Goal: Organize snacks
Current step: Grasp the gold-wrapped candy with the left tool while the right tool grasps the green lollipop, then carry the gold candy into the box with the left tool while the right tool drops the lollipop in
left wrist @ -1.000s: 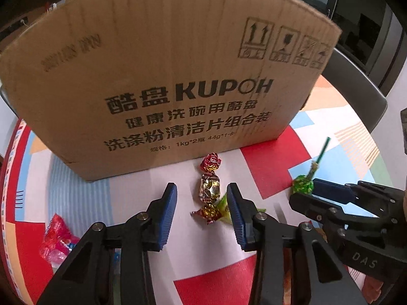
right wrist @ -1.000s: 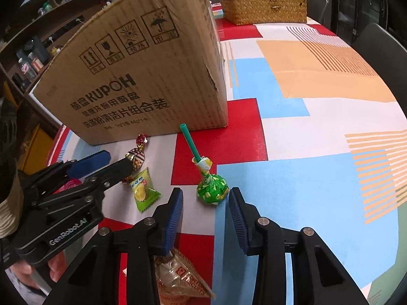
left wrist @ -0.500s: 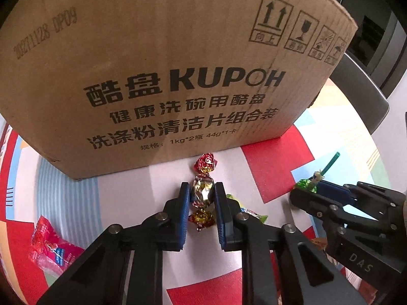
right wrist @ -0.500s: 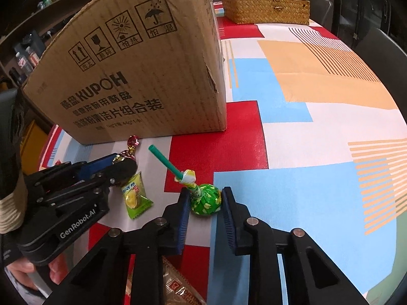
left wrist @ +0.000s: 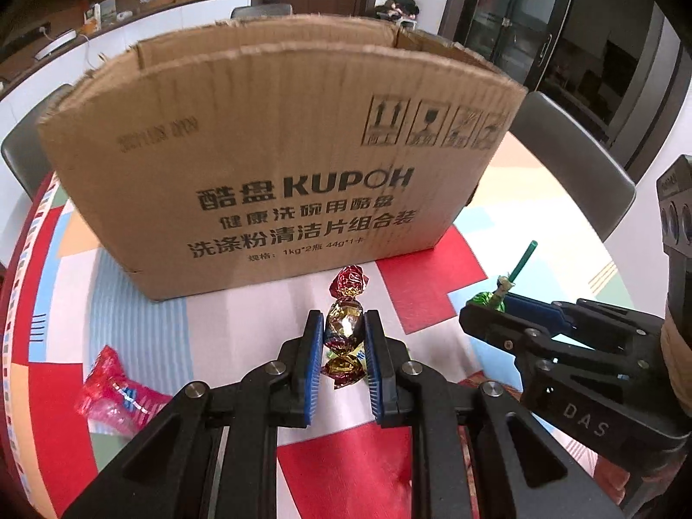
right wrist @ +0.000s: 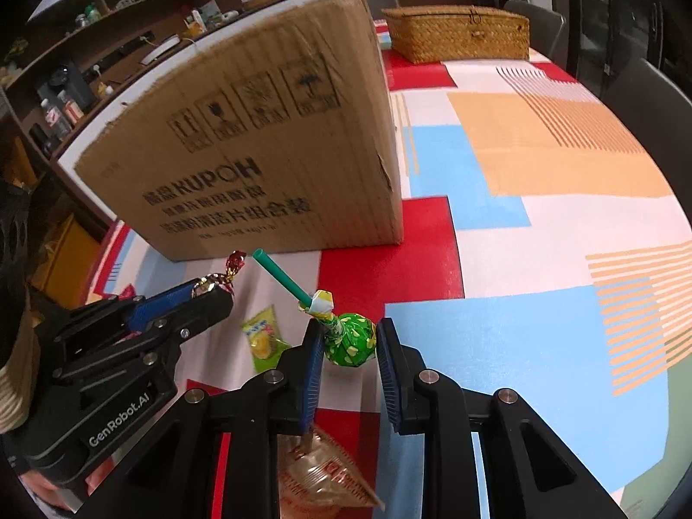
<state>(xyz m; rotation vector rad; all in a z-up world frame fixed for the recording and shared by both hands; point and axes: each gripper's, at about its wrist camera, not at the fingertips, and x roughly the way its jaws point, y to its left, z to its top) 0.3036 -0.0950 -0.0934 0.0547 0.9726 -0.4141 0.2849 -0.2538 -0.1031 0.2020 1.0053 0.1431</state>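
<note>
Nearest in the left wrist view, the left tool (left wrist: 344, 337) is clamped on a gold foil-wrapped candy (left wrist: 343, 324); its blue pads (left wrist: 315, 359) press the candy's middle, and the red twisted ends stick out in front of and behind the grip. In the right wrist view, the right tool (right wrist: 349, 344) is closed on the green-wrapped head of a lollipop (right wrist: 351, 339), and the teal stick (right wrist: 281, 279) slants up and away toward the box. Below the right tool lies a clear snack packet (right wrist: 322, 475). Between the two tools, a yellow-green sachet (right wrist: 264, 339) rests on the bench (right wrist: 540, 337); a red wrapped sweet (left wrist: 114, 393) lies apart at the left. Behind all of these stands the open cardboard box (left wrist: 281, 173), the likely destination, with its top edge well above both tools. Farther back on the bench sits a wicker basket (right wrist: 458, 32).

Risks from here, judged from the pictures: the foil wrapper is slick and rounded, so the candy could squirt out of the grip during a lift. The lollipop is held by its round head only, so the long stick could catch the box wall and lever it loose. The tools work side by side and could collide on a shared path to the box.
</note>
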